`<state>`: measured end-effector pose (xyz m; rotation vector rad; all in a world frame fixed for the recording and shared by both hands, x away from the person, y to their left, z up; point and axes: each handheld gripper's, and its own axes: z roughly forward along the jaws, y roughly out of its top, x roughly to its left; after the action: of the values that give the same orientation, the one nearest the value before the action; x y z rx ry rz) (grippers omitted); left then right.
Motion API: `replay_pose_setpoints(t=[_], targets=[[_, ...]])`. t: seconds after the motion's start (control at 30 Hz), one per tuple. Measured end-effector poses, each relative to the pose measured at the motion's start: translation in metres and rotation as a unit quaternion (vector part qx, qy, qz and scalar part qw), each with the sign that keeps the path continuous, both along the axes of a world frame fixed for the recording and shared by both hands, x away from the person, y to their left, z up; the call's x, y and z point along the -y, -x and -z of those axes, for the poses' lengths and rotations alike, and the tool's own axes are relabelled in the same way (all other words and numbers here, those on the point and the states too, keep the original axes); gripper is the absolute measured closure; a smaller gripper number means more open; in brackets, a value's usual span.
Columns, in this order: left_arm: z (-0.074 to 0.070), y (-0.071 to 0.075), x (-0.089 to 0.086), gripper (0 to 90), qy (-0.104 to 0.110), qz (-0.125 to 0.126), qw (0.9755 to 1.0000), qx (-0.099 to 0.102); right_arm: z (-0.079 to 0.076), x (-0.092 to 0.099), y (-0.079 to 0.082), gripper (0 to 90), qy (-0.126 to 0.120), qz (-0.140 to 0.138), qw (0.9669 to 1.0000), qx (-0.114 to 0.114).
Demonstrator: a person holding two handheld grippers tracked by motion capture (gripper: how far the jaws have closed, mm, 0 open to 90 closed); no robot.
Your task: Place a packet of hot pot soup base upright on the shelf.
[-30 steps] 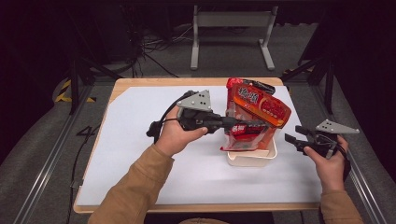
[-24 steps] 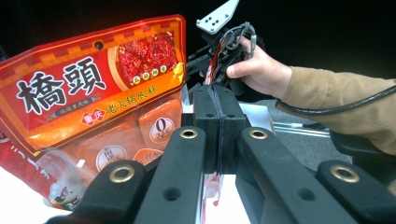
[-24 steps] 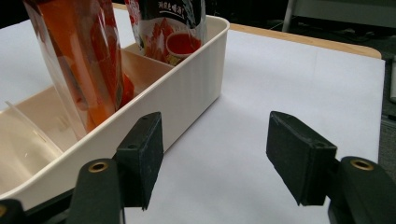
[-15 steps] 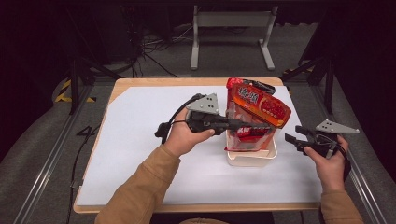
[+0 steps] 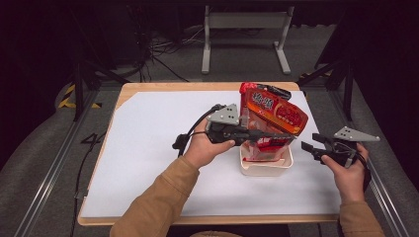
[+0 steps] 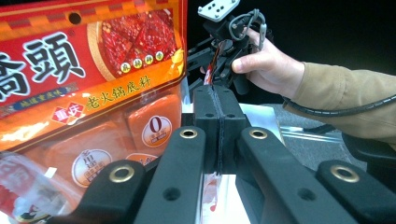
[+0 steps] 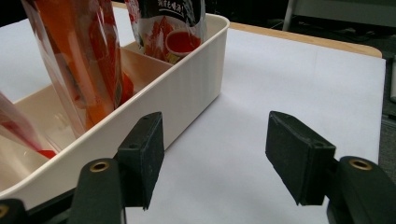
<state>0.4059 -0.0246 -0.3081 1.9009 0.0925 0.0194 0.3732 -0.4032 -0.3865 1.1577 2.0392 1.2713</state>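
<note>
**Hot-pot soup base pouch pinched over white bin**

Hot-pot soup base pouch [image 5: 272, 114], a red and orange packet with large Chinese lettering, stands tilted in a white plastic bin [image 5: 266, 168] at the right of the white table cover [image 5: 148, 148], its top leaning toward the far left. The left gripper [image 5: 276, 136] reaches in from the left, its jaws clenched tight on a thin edge of packaging at the pouch's near side. In the left gripper view the two black pads [image 6: 219, 135] meet with a sliver of film caught between them, while the printed front of the pouch [image 6: 88, 79] rises just beside them at the left. Whether that sliver belongs to the big pouch or to a smaller packet beside it cannot be told.

The right gripper [image 5: 316, 145] hangs over the table just right of the bin, apart from it, held in the person's right hand [image 5: 348, 170]. Its jaws stand released with nothing between them. From the right gripper view, the bin's wall [image 7: 177, 88] runs along the left, an inner divider splits it into compartments, and a second, darker sauce packet [image 7: 170, 28] stands in the far compartment beyond the orange pouch [image 7: 79, 60]. Tan sleeves [image 5: 158, 197] enter from the near edge.
</note>
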Motion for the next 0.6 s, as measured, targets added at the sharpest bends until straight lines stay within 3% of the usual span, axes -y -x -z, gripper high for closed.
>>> replay_pose_setpoints(t=[0.6], targets=[[0.022,-0.004,0.009,89.3,-0.009,-0.002,0.9999,-0.012,0.001,0.001,0.0,37.3,-0.001,0.001,1.0,-0.001]])
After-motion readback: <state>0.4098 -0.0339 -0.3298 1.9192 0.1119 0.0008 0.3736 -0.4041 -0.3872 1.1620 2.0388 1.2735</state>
